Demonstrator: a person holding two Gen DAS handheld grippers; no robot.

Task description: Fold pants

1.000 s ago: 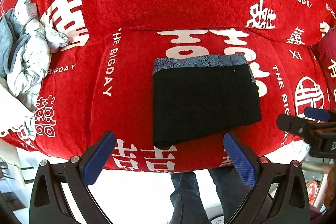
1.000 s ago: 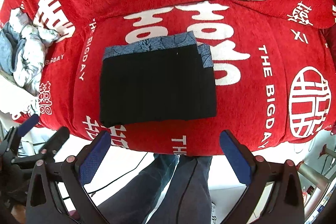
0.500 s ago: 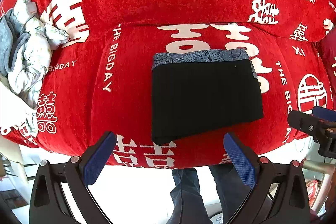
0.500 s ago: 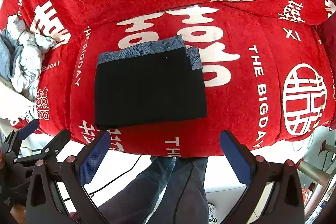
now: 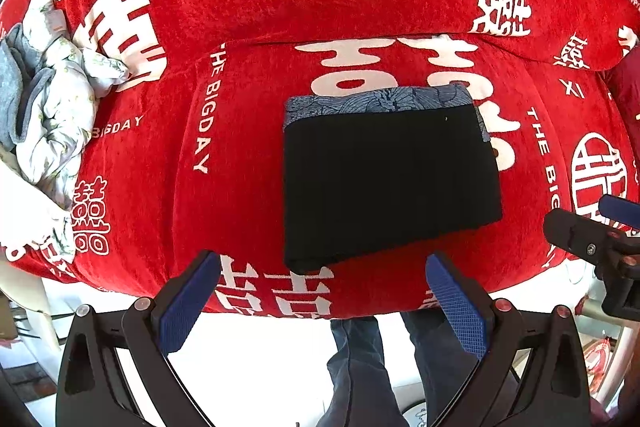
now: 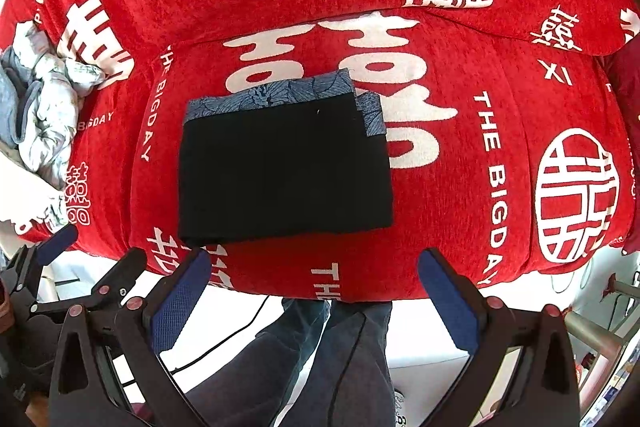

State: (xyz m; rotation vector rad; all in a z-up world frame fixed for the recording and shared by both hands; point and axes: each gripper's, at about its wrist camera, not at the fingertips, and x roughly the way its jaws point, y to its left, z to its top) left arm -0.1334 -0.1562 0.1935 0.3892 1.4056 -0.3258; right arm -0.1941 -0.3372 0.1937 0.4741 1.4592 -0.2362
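The left gripper (image 5: 322, 297) hangs with its blue-padded fingers (image 5: 188, 303) spread wide and nothing between them. The right gripper (image 6: 314, 297) is likewise spread, empty, fingers (image 6: 448, 303) pointing forward.

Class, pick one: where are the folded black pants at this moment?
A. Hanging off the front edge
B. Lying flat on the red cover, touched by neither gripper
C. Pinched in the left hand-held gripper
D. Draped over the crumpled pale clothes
B: the pants lie flat on the red cover, with the left hand-held gripper and the right hand-held gripper open and short of them.

Bright even light, sharp focus, fisheye bending, dark corners
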